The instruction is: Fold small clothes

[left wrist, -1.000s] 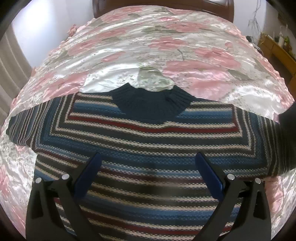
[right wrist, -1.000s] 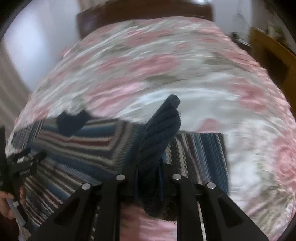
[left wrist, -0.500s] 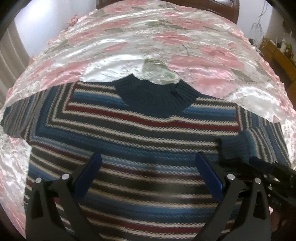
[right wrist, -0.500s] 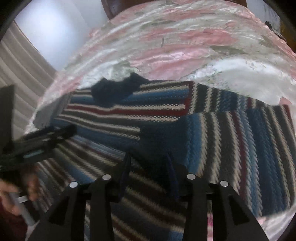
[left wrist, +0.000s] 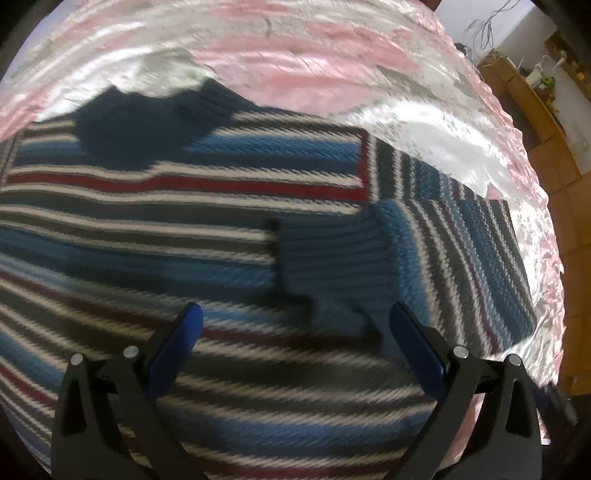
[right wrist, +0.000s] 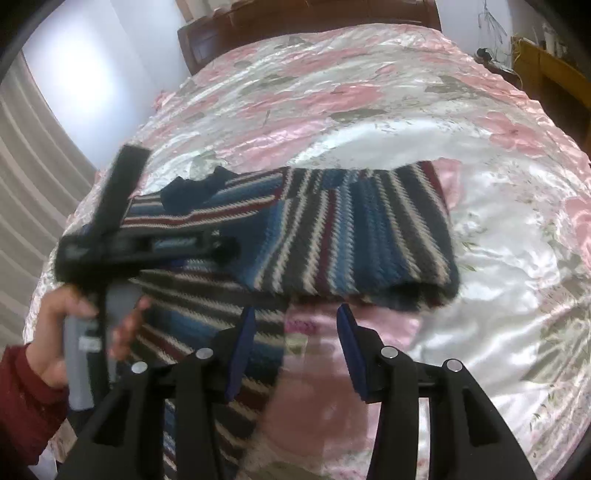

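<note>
The striped sweater (left wrist: 207,229) lies flat on the bed (right wrist: 369,110), collar (left wrist: 140,125) toward the headboard (right wrist: 306,26), and its right sleeve (right wrist: 362,232) is laid across the chest, the ribbed cuff (left wrist: 332,254) resting near the middle of the body. In the left wrist view the other sleeve runs out of frame, so whether it is folded cannot be told; judging by the layout, it is probably the next piece to bring in.

Your right gripper (right wrist: 291,347) hangs over the sweater's lower right edge with its jaws apart and nothing between them. Your left gripper (left wrist: 295,332) is spread wide and empty above the lower chest, just short of the cuff; your left hand (right wrist: 74,325) shows in the right wrist view holding its handle.

To do this step well, check that the folded sleeve sits square: its outer fold near the shoulder bulges a little in the right wrist view, so press or smooth it before going on. For the opposite sleeve, pinch only the cuff's thick ribbing, not the body layer beneath, lift just enough to clear the knit, and lay it so the two cuffs meet or overlap evenly. The satin bedspread (right wrist: 498,229) looks slippery, so pulling sideways could drag the whole garment; move up and over instead. Both views are motion-blurred, so slow down before closing on fabric.
</note>
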A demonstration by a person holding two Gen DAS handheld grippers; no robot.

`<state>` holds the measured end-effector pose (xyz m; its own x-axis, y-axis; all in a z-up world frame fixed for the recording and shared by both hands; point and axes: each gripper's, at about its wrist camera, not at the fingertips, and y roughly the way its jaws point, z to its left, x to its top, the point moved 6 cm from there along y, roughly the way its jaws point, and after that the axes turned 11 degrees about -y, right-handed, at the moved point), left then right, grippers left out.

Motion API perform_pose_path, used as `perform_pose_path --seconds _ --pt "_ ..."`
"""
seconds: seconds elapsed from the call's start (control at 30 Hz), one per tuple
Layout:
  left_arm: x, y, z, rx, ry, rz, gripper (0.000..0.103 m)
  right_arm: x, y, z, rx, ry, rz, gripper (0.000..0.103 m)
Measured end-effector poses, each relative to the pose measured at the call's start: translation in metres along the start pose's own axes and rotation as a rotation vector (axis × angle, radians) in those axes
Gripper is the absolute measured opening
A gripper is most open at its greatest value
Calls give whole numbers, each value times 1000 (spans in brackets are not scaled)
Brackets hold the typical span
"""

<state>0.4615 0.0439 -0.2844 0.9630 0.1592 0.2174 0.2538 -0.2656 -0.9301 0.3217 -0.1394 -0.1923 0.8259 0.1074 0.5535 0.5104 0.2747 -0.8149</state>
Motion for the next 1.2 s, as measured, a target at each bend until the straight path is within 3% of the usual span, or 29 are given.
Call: perform_pose_path --seconds 0.07,0.1,0.13,0.2,0.27,0.3,0.33,0.47,0.63,0.83,1.1,1.13,1.2 --pt "1 12 -7 -1 -17 22 99 -5 -3 -5 -1 16 -10 47" --pt "2 16 -10 0 -24 30 92 -7 -5 -8 -5 20 -12 47" --pt "2 19 -12 4 -26 30 71 -8 -5 -11 -11 30 -14 47" --pt "5 21 -17 9 -26 16 55 -12 -6 -15 -6 46 -18 47" --pt "8 18 -18 22 -26 -12 31 -13 -7 -19 -7 65 -22 47" --pt "10 14 -17 35 -29 -38 8 -15 -8 -20 -11 70 -24 47" --pt "13 9 -14 33 -35 -57 7 -15 -10 -20 -11 74 -28 47" --pt "26 -19 -2 -96 -81 -116 6 -12 -13 -18 -3 84 -39 47" --pt "56 -75 31 -117 -100 -290 6 -2 -14 -14 10 91 -48 47" --pt "93 -107 93 -4 -97 -388 6 16 2 -6 44 99 -22 53" --pt "118 -91 168 63 -173 -368 6 33 68 -25 98 253 76 56" --pt "116 -86 171 70 -171 -356 6 32 79 -29 91 277 99 55" --pt "115 -73 179 93 -167 -337 6 30 94 -33 89 293 121 41"
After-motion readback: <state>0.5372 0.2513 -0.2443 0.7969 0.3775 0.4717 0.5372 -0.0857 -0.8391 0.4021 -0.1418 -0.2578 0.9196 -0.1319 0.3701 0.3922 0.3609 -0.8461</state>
